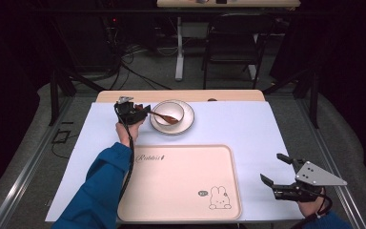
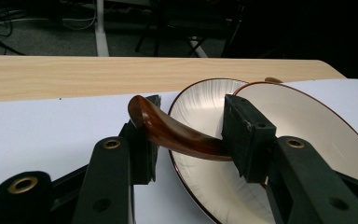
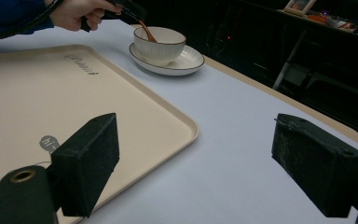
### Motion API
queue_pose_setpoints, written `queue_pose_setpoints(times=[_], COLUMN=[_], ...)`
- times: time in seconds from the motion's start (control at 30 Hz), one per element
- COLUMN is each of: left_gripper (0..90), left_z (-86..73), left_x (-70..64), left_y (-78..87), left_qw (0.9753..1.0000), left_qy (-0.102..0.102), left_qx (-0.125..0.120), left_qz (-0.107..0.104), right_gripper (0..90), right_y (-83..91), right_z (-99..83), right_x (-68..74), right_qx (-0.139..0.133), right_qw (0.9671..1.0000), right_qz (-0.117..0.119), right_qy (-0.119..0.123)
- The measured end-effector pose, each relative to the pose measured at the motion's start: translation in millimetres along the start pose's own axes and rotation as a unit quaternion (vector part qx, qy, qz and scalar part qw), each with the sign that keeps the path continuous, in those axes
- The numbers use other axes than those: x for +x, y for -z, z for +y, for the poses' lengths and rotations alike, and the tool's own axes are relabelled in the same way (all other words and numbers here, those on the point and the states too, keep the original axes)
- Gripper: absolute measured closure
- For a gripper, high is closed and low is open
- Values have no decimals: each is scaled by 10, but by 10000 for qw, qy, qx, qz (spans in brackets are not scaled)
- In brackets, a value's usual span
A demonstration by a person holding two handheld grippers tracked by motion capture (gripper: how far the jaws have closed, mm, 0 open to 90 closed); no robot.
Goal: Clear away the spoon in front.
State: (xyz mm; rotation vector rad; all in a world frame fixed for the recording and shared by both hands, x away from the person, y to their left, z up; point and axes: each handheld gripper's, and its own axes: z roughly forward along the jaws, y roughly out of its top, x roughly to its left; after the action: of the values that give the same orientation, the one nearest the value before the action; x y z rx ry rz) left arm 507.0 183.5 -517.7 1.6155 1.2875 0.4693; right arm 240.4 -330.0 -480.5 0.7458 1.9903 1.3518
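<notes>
A brown wooden spoon (image 1: 167, 118) rests in a white bowl (image 1: 181, 110) on a brown-rimmed saucer (image 1: 188, 124) at the far middle of the table. My left gripper (image 1: 144, 112) is at the bowl's left side. In the left gripper view its jaws stand part-way closed. The spoon's curved handle (image 2: 177, 135) lies across the gap and touches both pads, beside the saucer (image 2: 200, 100) and bowl (image 2: 307, 121). My right gripper (image 1: 270, 167) hovers wide open at the near right with nothing in it. From there I see the bowl (image 3: 161, 44) and spoon (image 3: 147, 30) far off.
A large beige tray (image 1: 181, 181) with a rabbit print lies in front of the bowl, its corner near my right gripper (image 3: 196, 130). A pale sheet (image 1: 248, 129) covers the wooden table (image 1: 181, 95). A black chair (image 1: 233, 38) stands beyond the far edge.
</notes>
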Motion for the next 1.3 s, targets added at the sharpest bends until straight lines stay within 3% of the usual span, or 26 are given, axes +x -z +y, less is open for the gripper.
queue_pose_setpoints(times=[0.57,0.97,1.3], left_gripper=[657,708,768], left_z=[52,142,204], left_x=[-56,-115,-182], left_y=[58,116,166], left_qw=[9997,9993,9981], left_qy=[-94,-190,-202], left_qx=[-192,-134,-296], left_qz=[-83,-305,-499], right_gripper=[140,140,140], right_y=[-3,-3,-9], right_z=[-1,0,-1], right_x=[1,0,1], right_qx=[13,17,36], right_qw=[10000,10000,10000], right_qz=[1,-7,8], right_qy=[-8,19,20])
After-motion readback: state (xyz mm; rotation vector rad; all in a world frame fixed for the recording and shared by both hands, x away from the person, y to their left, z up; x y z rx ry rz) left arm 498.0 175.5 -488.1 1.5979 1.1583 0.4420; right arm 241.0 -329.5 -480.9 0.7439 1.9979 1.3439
